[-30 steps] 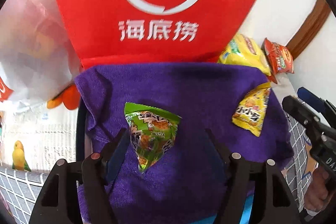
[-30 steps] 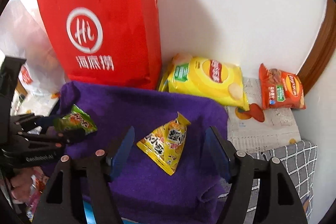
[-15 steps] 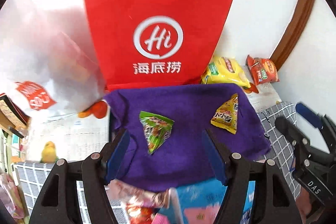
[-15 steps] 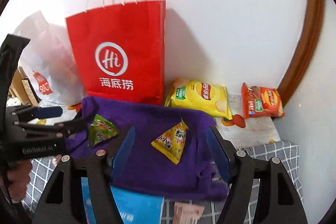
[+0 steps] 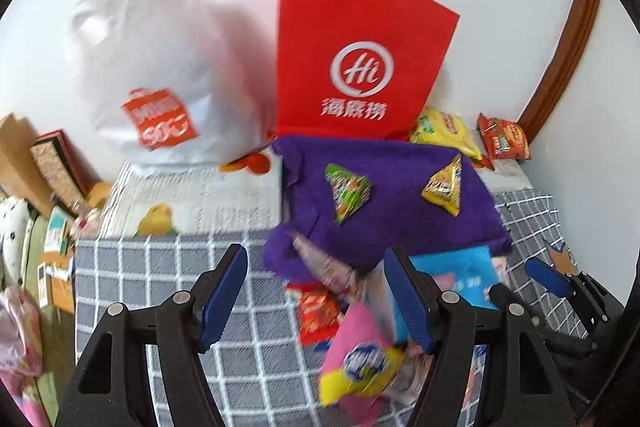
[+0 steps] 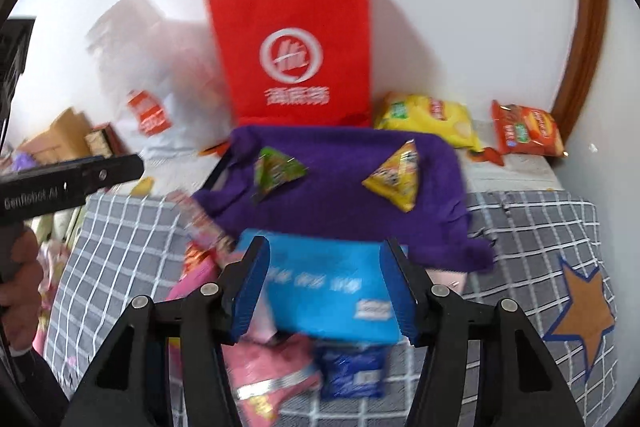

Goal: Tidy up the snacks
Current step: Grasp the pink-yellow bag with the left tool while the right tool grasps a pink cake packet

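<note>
A green triangular snack (image 5: 347,195) (image 6: 276,174) and a yellow triangular snack (image 5: 445,187) (image 6: 396,175) lie apart on a purple cloth (image 5: 392,223) (image 6: 344,203). In front of the cloth is a pile of packets: a blue packet (image 6: 328,291) (image 5: 460,277), a pink and yellow packet (image 5: 364,359), a red one (image 5: 318,315). My left gripper (image 5: 316,295) is open and empty above the pile's left side. My right gripper (image 6: 326,287) is open and empty over the blue packet.
A red paper bag (image 5: 360,67) (image 6: 296,55) stands behind the cloth against the wall, a white plastic bag (image 5: 160,67) to its left. A yellow chip bag (image 6: 432,119) and an orange-red packet (image 6: 524,133) lie at the back right. A grey checked cover (image 6: 532,227) lies under everything.
Both grippers have pulled back and up from the purple cloth, staying open. The two triangular snacks stay on the cloth. The pile of packets in front has come into view.
</note>
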`<state>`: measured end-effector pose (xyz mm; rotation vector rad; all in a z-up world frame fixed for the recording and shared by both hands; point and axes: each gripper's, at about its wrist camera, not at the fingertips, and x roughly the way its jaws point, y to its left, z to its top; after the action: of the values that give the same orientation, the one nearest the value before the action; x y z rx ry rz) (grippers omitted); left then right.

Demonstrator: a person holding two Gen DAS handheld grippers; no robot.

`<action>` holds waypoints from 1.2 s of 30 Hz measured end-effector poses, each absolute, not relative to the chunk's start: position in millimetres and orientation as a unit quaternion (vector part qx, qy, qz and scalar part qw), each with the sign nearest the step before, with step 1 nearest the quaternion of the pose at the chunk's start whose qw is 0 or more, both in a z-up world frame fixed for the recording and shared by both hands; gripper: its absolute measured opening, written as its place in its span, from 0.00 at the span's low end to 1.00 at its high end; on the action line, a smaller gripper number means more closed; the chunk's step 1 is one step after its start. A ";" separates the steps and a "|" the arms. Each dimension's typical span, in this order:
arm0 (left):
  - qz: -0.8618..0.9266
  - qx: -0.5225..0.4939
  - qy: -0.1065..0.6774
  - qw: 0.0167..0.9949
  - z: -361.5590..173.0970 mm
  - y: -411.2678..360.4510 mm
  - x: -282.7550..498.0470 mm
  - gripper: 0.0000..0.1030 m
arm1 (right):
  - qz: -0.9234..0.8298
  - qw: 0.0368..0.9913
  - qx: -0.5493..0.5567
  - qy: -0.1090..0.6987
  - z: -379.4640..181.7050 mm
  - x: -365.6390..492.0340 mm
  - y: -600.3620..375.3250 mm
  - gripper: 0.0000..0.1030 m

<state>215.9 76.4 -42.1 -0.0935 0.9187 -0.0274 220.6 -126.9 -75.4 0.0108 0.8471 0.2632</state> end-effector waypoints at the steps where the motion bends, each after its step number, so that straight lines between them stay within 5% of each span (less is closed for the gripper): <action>1: -0.010 -0.047 0.445 0.894 -44.5 80.4 210.7 0.67 | 0.136 0.901 -0.002 0.412 -77.9 216.0 -119.8 0.62; 5: 0.004 -0.057 0.453 0.890 -55.5 97.7 190.6 0.67 | 0.158 0.901 -0.033 0.403 -87.1 202.6 -94.9 0.70; 17: 0.023 -0.074 0.475 0.877 -89.8 136.2 154.0 0.67 | 0.140 0.894 -0.081 0.418 -134.8 218.8 -60.8 0.70; 20: 0.023 -0.079 0.476 0.876 -95.2 138.1 151.2 0.67 | 0.150 0.889 -0.084 0.426 -143.2 223.2 -57.8 0.54; 21: 0.021 -0.081 0.476 0.876 -96.3 137.7 151.1 0.67 | 0.152 0.891 -0.082 0.420 -142.3 222.6 -57.9 0.37; 30: -0.037 -0.104 0.477 0.872 -103.6 106.0 154.9 0.67 | 0.156 0.909 -0.040 0.384 -103.4 206.3 -86.0 0.37; 36: -0.082 -0.091 0.472 0.873 -112.6 62.7 162.7 0.81 | 0.124 0.924 -0.038 0.360 -80.1 175.0 -134.9 0.37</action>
<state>162.7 62.7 -112.6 -0.1897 0.9866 -0.1715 175.0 -134.9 -80.1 -0.0782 0.7398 0.2548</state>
